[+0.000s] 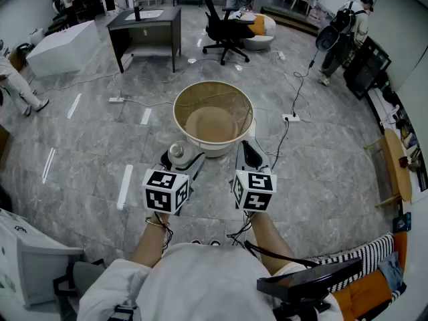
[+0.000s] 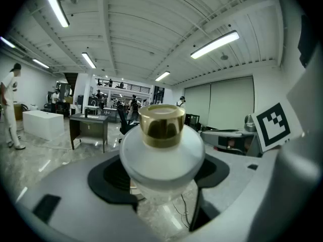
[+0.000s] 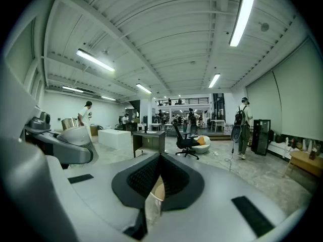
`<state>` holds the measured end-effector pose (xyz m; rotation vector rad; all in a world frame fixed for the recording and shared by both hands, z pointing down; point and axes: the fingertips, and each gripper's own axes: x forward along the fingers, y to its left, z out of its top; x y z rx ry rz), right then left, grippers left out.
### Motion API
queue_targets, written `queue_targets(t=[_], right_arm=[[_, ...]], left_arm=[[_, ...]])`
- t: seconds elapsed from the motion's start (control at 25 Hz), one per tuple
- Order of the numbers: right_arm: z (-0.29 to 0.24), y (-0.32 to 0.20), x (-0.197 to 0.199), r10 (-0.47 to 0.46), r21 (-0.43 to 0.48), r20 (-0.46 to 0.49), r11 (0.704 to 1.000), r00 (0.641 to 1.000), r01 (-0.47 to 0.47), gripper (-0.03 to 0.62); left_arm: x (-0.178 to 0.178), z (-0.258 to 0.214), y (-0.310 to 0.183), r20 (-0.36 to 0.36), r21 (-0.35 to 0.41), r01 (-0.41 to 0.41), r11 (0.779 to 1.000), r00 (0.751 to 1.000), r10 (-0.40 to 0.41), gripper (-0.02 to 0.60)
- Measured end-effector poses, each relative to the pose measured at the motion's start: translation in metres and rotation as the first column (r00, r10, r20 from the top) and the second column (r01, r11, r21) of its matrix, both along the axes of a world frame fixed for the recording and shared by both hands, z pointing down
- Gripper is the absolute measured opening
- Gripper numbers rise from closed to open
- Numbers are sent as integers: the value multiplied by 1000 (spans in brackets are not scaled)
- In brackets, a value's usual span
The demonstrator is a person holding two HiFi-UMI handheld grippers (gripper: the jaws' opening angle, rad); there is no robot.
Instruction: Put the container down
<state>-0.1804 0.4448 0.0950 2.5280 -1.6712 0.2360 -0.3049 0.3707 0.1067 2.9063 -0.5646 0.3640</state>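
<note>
Both grippers gripping something
Left gripper [image 1: 181,156] jaws spread wide, pinching a gold-capped bottle [image 2: 161,153] between them; right gripper [image 1: 245,150] jaws pressed together on the tub [image 1: 200,99] rim.

1 overhead, 2 near-level; shared desk [image 1: 164,19]

White top, grey grippers, chequered cubes

At 6 o'clock in the head view sits a white short-sleeved top [image 1: 200,283]. The left gripper [image 1: 179,156] and right gripper [image 1: 246,150] have pale grey shells and black ribbed pads [image 3: 176,178]. Each carries a white marker cube, left [image 1: 166,191] and right [image 1: 254,190], printed with black squares. Thin black cables [image 1: 241,234] hang by both wrists.
</note>
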Motion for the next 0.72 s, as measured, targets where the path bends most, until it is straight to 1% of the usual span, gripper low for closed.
queue_targets(t=[0.12, 0.24, 0.32, 0.48, 0.72], right_arm=[[4, -2, -1, -2, -8, 5, 1000, 1000, 2, 23], [7, -6, -6, -15, 9, 44, 1000, 999, 14, 23], [10, -10, -10, -3, 18, 61, 1000, 998, 2, 23], [17, -15, -17, 22, -2, 68, 1000, 997, -22, 23], [32, -14, -15, 50, -32, 99, 998, 994, -47, 23]], left_arm=[[-2, 2, -3, 0, -4, 1, 1000, 1000, -1, 336], [-6, 4, -5, 3, -5, -4, 1000, 1000, 4, 336], [-11, 6, -10, 7, -5, -8, 1000, 1000, 8, 336], [-21, 12, -19, 13, -11, -12, 1000, 1000, 13, 336], [-24, 21, -27, 23, -24, -17, 1000, 1000, 18, 336]])
